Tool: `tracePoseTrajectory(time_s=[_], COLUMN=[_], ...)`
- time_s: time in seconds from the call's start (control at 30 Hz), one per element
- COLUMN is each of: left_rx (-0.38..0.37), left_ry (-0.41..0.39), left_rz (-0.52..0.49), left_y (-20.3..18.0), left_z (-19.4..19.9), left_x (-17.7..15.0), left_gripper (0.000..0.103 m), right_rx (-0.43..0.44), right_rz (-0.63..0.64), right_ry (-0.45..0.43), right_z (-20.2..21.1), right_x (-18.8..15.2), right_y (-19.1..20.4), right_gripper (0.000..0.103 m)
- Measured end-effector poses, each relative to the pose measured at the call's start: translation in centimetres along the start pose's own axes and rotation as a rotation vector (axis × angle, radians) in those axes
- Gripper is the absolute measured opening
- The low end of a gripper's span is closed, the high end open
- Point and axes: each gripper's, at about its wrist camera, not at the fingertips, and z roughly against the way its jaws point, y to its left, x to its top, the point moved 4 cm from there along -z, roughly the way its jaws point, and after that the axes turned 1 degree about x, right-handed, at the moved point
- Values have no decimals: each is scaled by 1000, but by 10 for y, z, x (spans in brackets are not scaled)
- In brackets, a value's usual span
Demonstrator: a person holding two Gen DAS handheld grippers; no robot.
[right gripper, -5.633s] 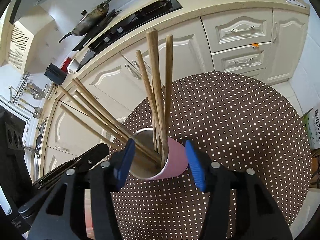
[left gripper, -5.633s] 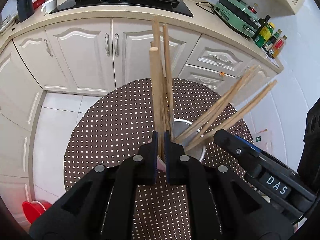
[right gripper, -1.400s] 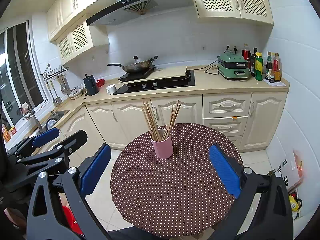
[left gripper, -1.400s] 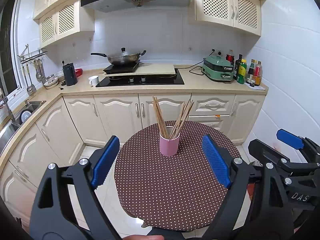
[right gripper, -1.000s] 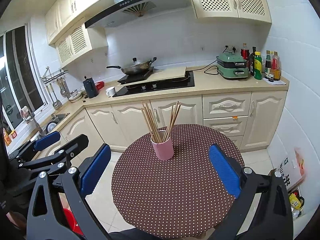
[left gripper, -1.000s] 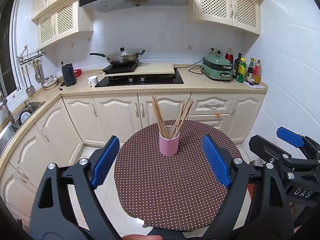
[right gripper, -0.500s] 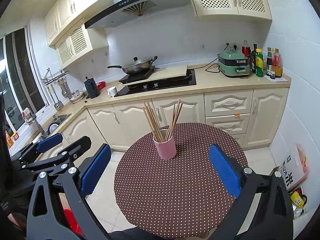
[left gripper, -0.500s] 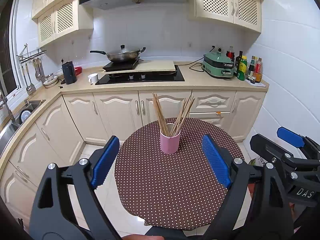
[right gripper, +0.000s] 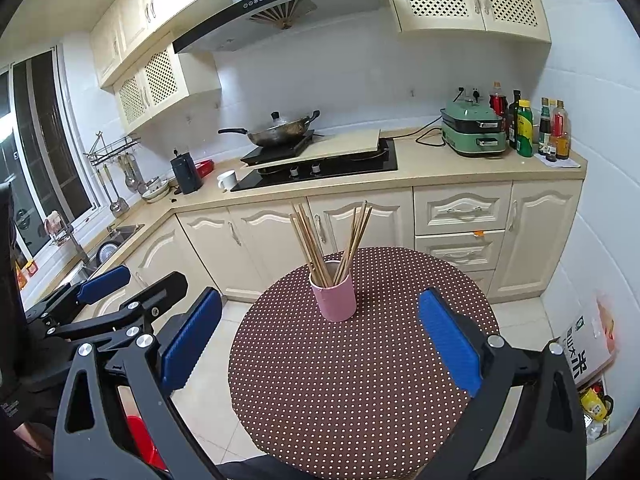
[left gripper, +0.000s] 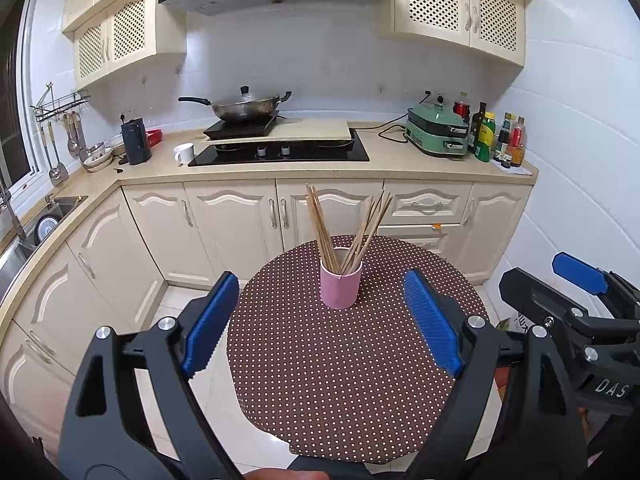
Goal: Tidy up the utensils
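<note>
Cream kitchen cabinets [left gripper: 224, 224] and a long counter fill the background, with a lidded wok [left gripper: 246, 107] on the hob, a green electric cooker [left gripper: 438, 132] and a row of bottles [left gripper: 496, 136] whose labels I cannot read. Nearer to me stands the round tabletop [left gripper: 344, 380] under a brown cloth with white dots; its near edge is cut off by my own hand-held grippers in both views. On its far half sits the pink cup [left gripper: 340, 286], upright, holding the wooden chopsticks [left gripper: 320, 220], which fan into two bunches, one leaning left and one leaning right. Their lower ends are hidden inside the cup, and I cannot count them for certain where they overlap. My left hand-held gripper [left gripper: 320, 318] hangs well back from the cup with its blue pads spread wide and nothing between them but the dotted cloth. My right hand-held gripper [right gripper: 320, 338] is likewise spread wide and empty, also well apart from the cup. From the left camera the right one shows only as a black frame and one blue pad at the picture's right edge; from the right camera the left one juts in at the lower left. A red object [right gripper: 142, 436] on the floor is mostly hidden behind my right gripper's frame.
</note>
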Motion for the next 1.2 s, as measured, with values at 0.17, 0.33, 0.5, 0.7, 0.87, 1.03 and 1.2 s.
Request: tracePoseTrajectory(time_s=[0.17,0.33,0.5,0.7,0.87,1.03,1.2], left_rx=[-7,-13,-17,-21,-29,-29,-31], left_ry=[-7,-29,-51,-62,-65,-54,-46], left_rz=[-5,-14,-17,-24,-21,-10,1], left_y=[1,1,2,1,2,4,5], left_z=[-2,2,5,5,4,1,-1], left_x=[1,1,3,3,2,1,-1], left_gripper=[84,84,84,84,84,84,84], right_rx=[-7,-5,-11,-16,-11,-3,1], right_rz=[3,1,2,5,6,10,10], right_ry=[-8,-18,-26,-24,-18,-2,7], right_z=[0,2,3,3,1,-3,-5], right_x=[1,2,1,-1,-1,0,-1], right_y=[1,2,1,0,1,2,2], right_gripper=[95,95,95,95,95,95,95])
